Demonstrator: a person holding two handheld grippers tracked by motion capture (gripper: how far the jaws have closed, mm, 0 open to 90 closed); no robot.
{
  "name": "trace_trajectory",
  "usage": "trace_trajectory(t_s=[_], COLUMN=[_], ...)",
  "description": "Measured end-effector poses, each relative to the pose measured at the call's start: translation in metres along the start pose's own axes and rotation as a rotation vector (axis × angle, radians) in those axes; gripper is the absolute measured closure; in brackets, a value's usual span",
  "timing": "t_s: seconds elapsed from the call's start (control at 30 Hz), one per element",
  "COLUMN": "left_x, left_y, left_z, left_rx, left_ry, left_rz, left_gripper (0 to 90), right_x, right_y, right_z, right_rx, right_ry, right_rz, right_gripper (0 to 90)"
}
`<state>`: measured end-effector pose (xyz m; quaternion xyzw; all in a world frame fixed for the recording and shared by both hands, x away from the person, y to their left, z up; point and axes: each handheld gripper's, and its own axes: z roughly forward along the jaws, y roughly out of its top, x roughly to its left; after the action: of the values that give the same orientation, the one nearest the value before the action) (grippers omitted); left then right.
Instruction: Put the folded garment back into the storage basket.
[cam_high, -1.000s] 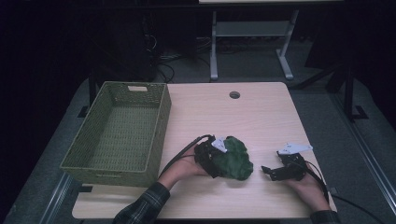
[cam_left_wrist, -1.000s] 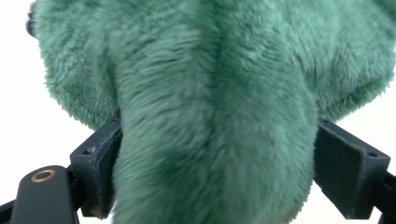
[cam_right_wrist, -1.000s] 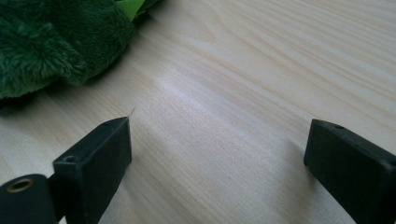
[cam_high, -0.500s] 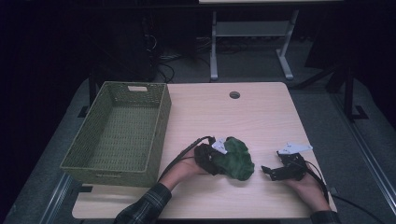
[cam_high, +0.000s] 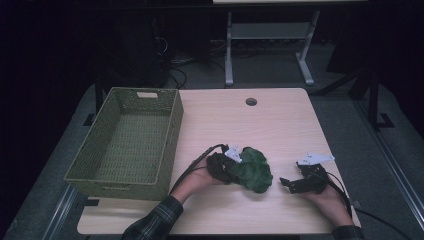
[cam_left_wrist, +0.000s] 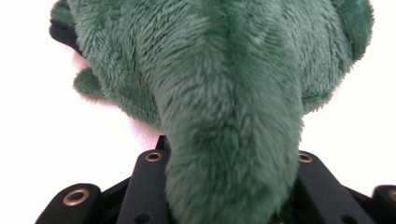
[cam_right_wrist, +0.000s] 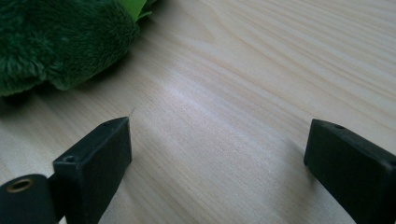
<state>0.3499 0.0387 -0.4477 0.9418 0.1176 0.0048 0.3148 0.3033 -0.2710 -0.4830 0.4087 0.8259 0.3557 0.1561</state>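
Nearest to the person, the two hands rest on the front part of the counter (cam_high: 280, 125). The left tongs (cam_high: 231, 172) are at the green plush toy (cam_high: 254, 170), which lies on the counter a little in front of the middle, just beside the right front corner of the basket (cam_high: 90, 172). In the left gripper view a long furry part of the toy (cam_left_wrist: 229, 140) runs down between the two black jaws, and the jaws stand against it on both sides. They have just been closing, and now they press on the plush, so I judge that the grip is made or nearly made. The toy is not lifted yet; it sits on the wood.

The right tongs (cam_high: 290, 184) lie to the right of the toy, apart from it. In the right gripper view the jaws stand wide, with only bare wood between them, and the toy (cam_right_wrist: 56, 42) is at the upper left, not touched.

Farther away and to the left, the woven basket has nothing inside. Behind it the counter has a small round hole (cam_high: 251, 101).

So the work seems to be at its beginning: the toy is taken, and the lifting, the carrying to the left and the putting into the basket are probably all left to do.
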Motion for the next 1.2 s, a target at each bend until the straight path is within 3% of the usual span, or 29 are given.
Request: trace_trajectory(t_s=[0.3, 0.7, 0.93, 1.2], left_x=[0.004, 0.005, 0.007, 0.011], left_y=[0.004, 0.015, 0.022, 0.022], left_z=[-0.021, -0.061, -0.086, -0.111], left_rx=[-0.034, -0.041, -0.052, -0.062], left_ry=[-0.013, 0.033, 0.054, 0.081], left_rz=[-0.052, -0.085, -0.083, -0.092], left_gripper=[66.5, 66.9, 67.2, 67.2], right_x=[0.000, 0.000, 0.000, 0.000], right_y=[0.000, 0.000, 0.000, 0.000], right_z=[0.000, 0.000, 0.000, 0.000], right_rx=[0.002, 0.002, 0.002, 0.001], right_ry=[0.000, 0.000, 0.001, 0.000], right_rz=[0.004, 0.005, 0.004, 0.004], right_gripper=[7.2, 7.2, 7.2, 7.2])
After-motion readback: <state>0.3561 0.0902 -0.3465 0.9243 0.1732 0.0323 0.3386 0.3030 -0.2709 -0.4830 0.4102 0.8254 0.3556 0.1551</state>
